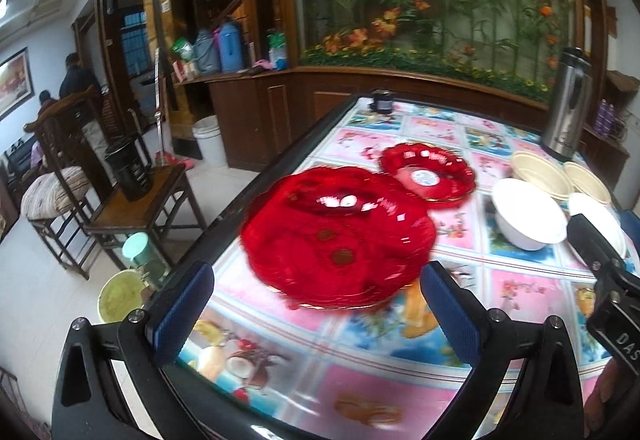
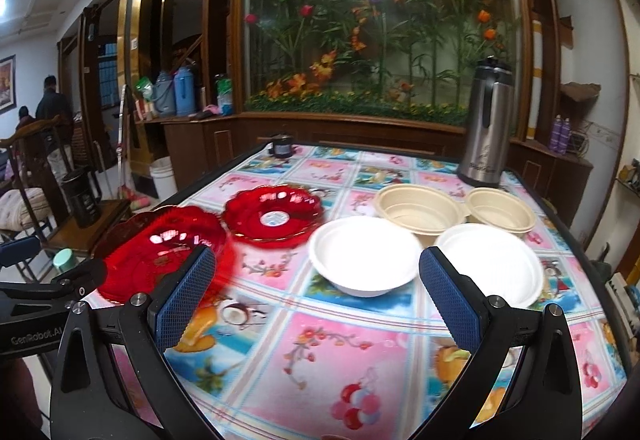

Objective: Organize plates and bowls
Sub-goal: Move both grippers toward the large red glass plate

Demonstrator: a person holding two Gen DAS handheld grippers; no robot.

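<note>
Scalloped glossy red plates (image 1: 338,236), motion-blurred, lie on the patterned bench (image 2: 320,352) before both hand-held grippers (image 1: 316,316) (image 2: 316,300), spread wide, empty.

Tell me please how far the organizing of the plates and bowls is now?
It looks barely begun. Nothing is stacked: the two white bowls and two beige bowls sit singly on the table, as does the far red plate. In hand: nothing; the left gripper and right gripper are open, the left one facing the near red plate. All grouping remains.
</note>
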